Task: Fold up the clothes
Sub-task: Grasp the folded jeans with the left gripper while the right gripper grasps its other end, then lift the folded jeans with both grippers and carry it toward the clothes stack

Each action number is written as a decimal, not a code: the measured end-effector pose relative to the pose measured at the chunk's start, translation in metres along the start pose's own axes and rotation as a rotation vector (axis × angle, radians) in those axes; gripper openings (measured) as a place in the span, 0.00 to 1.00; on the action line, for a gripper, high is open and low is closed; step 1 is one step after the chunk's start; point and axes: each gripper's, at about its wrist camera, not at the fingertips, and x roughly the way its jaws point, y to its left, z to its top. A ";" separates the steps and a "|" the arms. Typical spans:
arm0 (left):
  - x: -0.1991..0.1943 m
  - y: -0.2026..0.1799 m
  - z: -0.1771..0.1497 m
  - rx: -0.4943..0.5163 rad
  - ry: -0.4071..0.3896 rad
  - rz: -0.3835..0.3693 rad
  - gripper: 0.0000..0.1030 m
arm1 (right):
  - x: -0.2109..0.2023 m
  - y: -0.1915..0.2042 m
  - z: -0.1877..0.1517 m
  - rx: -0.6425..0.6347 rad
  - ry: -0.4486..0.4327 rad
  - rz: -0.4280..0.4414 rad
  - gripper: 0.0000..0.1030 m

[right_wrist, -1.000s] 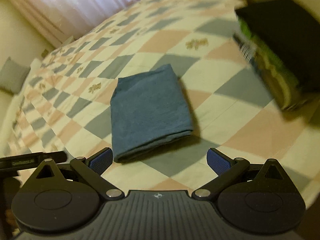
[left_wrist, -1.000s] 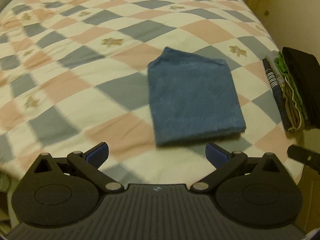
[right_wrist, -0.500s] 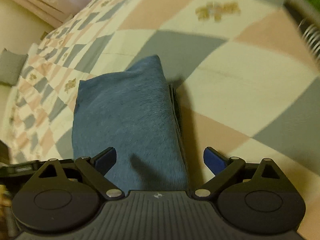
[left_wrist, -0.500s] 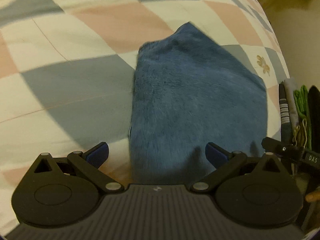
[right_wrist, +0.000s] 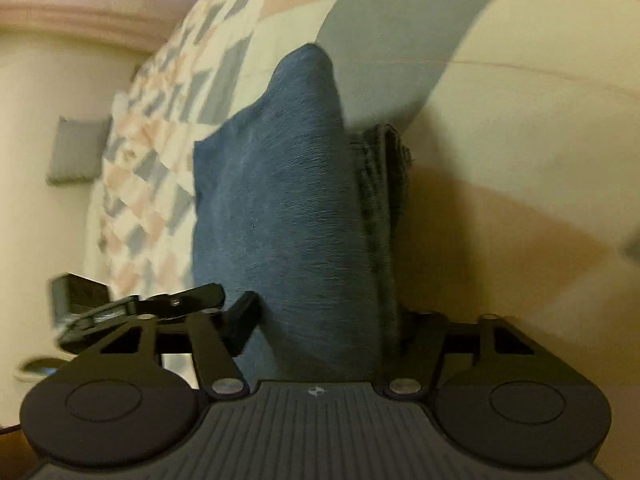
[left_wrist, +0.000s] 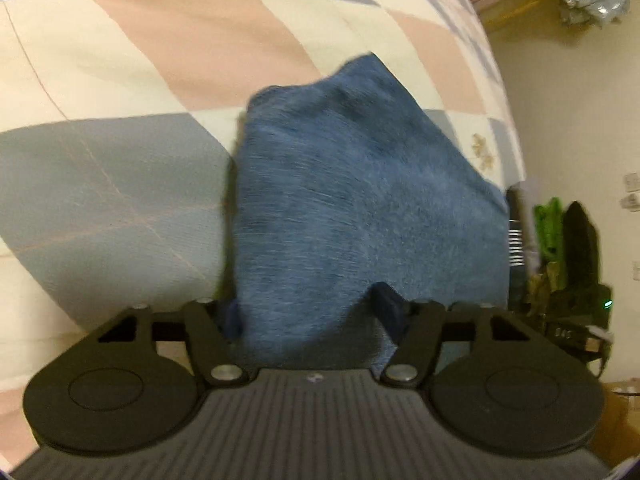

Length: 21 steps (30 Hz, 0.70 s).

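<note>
Gripping the folded blue garment [left_wrist: 352, 208] by its near edge on the bed [left_wrist: 120, 60], we have the left tool [left_wrist: 312, 312] and right tool [right_wrist: 324, 320] each clamped on a corner, likely to carry it to the stack of folded clothes [left_wrist: 560, 248] alongside.
</note>
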 end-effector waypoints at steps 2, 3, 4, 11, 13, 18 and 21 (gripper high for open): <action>0.008 0.004 0.006 0.027 0.036 0.001 0.60 | 0.000 -0.008 -0.004 0.029 0.006 0.001 0.60; 0.015 0.005 0.009 0.039 0.056 -0.001 0.65 | 0.005 -0.015 -0.004 0.038 0.003 -0.002 0.67; 0.022 0.007 0.012 0.053 0.072 -0.006 0.68 | 0.010 -0.022 -0.001 0.048 0.002 0.019 0.72; 0.033 0.006 0.016 0.116 0.082 -0.032 0.68 | 0.024 -0.032 0.001 0.069 -0.028 0.106 0.56; 0.027 -0.001 0.023 0.138 0.103 -0.012 0.62 | 0.015 -0.027 -0.009 0.109 -0.073 0.110 0.46; 0.008 -0.056 0.049 0.324 0.139 0.035 0.46 | -0.020 -0.003 -0.053 0.233 -0.204 0.134 0.36; -0.006 -0.109 0.066 0.435 0.127 -0.002 0.44 | -0.059 0.008 -0.081 0.338 -0.353 0.200 0.35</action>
